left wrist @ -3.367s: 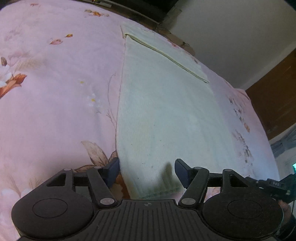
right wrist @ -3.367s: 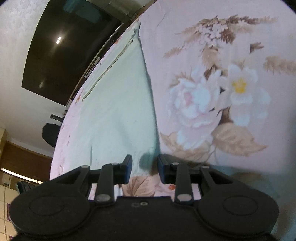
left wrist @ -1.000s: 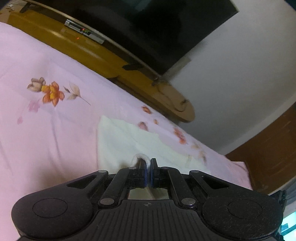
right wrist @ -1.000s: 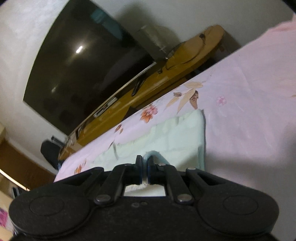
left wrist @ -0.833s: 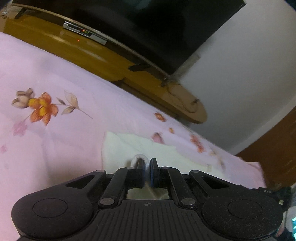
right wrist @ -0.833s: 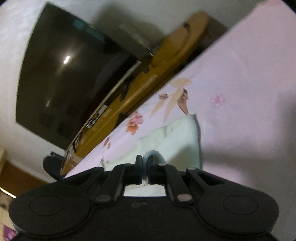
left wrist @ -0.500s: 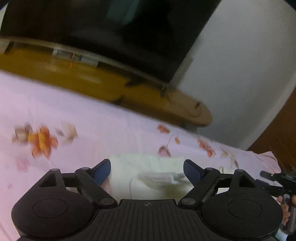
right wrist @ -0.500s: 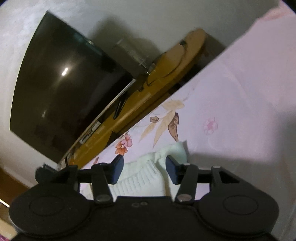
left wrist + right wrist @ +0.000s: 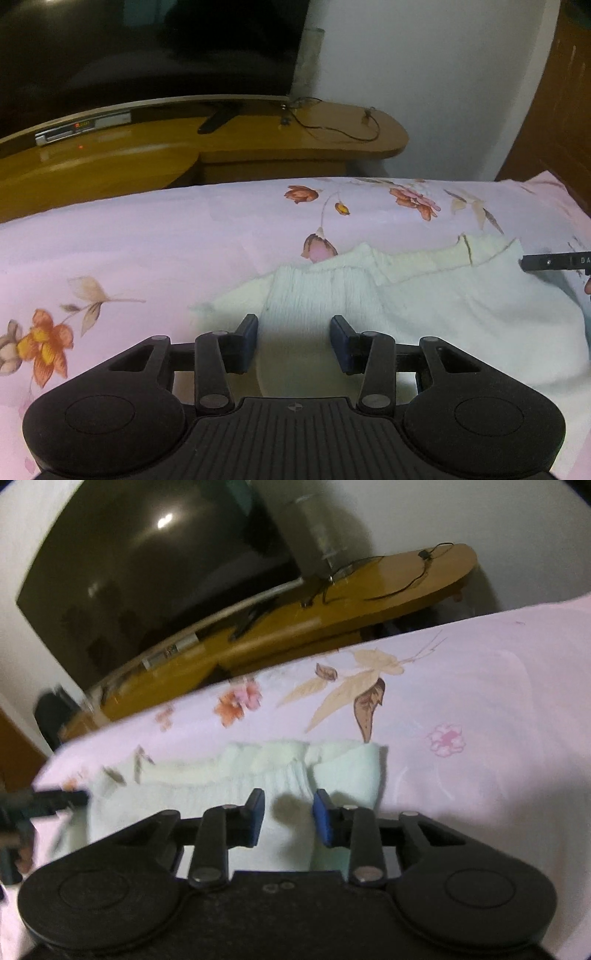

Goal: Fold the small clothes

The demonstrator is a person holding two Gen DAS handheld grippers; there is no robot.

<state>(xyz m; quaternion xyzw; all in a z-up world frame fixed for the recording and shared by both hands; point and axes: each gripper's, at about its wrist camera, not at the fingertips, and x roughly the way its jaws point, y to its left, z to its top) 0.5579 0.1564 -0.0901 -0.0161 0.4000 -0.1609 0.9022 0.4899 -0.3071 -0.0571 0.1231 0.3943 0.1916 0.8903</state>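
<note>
Left claw (image 9: 294, 343) part-open, closing, empty over folded knit garment (image 9: 424, 306), right claw (image 9: 289, 818) same

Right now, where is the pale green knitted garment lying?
The pale green knitted garment lies folded on the pink floral bedsheet, right of centre in the left wrist view and just ahead of both grippers, its ribbed edge toward the wooden TV stand.

The right gripper (image 9: 288, 816) hangs over the folded pale green garment (image 9: 236, 775) on the pink flowered bedsheet (image 9: 480, 738). Its jaws (they have just been closing) stand apart, not pressing the cloth. Behind are a television (image 9: 147, 572) and a wooden stand (image 9: 332, 602).
</note>
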